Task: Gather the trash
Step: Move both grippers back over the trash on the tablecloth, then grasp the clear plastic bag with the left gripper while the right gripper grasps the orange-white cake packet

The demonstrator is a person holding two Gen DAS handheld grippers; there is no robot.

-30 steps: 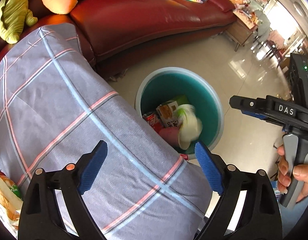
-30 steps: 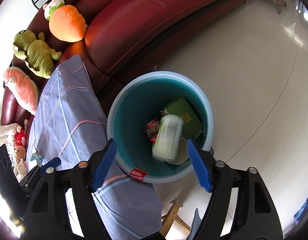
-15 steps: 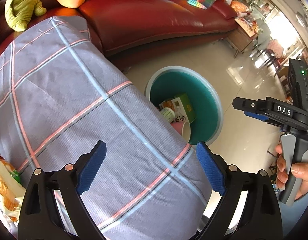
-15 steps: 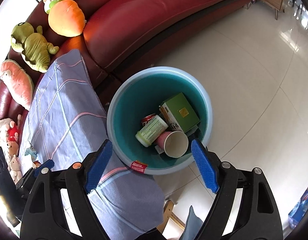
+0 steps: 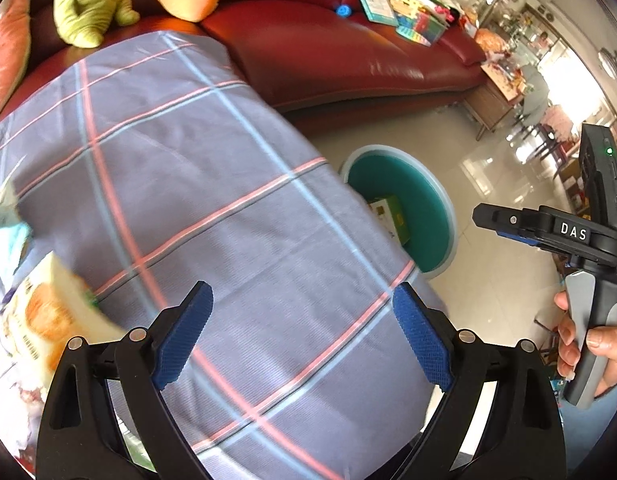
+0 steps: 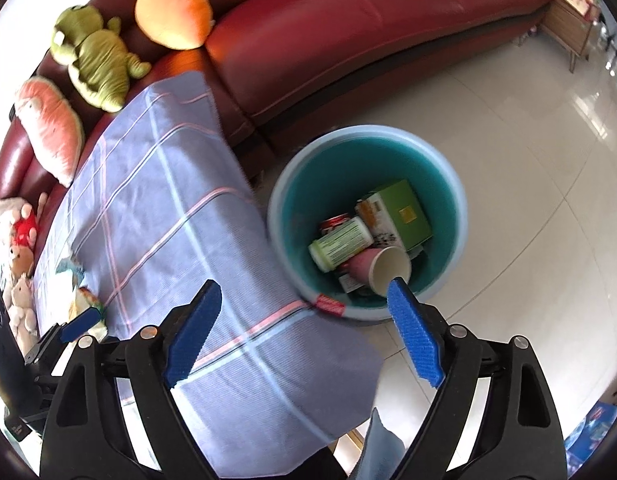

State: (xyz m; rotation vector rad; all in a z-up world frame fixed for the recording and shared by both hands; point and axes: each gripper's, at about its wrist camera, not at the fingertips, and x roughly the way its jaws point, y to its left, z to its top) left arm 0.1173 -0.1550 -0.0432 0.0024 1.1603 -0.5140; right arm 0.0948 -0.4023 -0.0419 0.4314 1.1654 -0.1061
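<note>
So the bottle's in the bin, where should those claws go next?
Probably the left gripper, open and empty, should swing toward the orange snack packet lying on the checked cloth; the bin already holds the bottle.

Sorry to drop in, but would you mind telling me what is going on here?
A person is collecting trash with a gripper in each hand. The bin on the floor beside the cloth-covered table already holds a bottle, a cup and a green box. The right gripper is empty, its jaws having just been opening; the left gripper is open too, over the table near a snack packet.
</note>
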